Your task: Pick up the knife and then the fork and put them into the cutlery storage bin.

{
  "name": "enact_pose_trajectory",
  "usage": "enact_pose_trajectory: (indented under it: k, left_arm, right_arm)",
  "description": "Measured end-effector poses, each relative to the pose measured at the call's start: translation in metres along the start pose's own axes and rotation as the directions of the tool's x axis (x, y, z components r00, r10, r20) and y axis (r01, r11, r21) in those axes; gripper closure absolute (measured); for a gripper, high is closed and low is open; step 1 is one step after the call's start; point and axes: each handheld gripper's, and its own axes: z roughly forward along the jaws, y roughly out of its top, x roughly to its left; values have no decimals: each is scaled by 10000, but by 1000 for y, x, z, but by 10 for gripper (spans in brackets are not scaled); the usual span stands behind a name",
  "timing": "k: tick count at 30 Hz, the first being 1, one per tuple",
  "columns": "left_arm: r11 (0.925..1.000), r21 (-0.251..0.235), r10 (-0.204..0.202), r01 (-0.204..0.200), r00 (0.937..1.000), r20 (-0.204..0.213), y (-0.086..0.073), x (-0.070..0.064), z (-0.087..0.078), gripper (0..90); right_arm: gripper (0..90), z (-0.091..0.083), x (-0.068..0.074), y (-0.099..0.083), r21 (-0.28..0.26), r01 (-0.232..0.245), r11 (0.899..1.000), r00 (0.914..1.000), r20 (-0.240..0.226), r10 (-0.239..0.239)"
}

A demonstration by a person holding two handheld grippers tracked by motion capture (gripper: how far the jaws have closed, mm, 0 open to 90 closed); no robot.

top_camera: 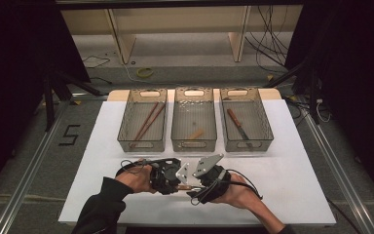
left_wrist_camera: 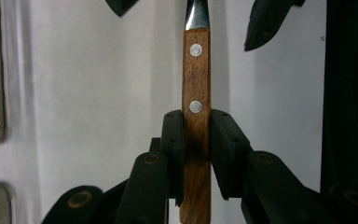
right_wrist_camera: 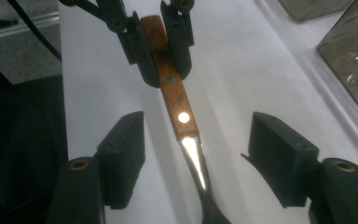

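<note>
Near the tabletop's point(top_camera: 102, 161) front edge, midway along it, the left tool point(left_wrist_camera: 196, 140) is clamped on the wooden handle of a utensil point(right_wrist_camera: 177, 100) whose metal part runs between the right tool's point(right_wrist_camera: 193, 158) wide-spread jaws. Should the left let go before the right closes, the utensil would likely drop; smooth metal may also slip or twist in the right's grip.
</note>
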Motion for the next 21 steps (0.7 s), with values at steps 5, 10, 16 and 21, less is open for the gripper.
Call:
enact_pose_trajectory:
  k: [5, 10, 16, 21]
  left_arm:
    - [9999, 32, 170, -170, 9999, -14, 4, -1, 0, 758]
    - [9996, -3, 278, -278, 9996, -6, 7, -2, 0, 758]
    - [9992, -110, 383, -383, 9993, -19, 9, -3, 0, 758]
    - [9989, -273, 386, -383, 9992, 90, 11, -6, -1, 758]
  right_arm:
    - [459, 4, 0, -1, 82, -259, 9996, 9996, -114, 260]
    - [546, 7, 0, -2, 336, 28, 9994, 9998, -196, -22]
    - [642, 7, 1, -3, 426, 130, 9990, 9988, -473, -109]
    - [722, 10, 1, -3, 199, 300, 9994, 9987, -420, -291]
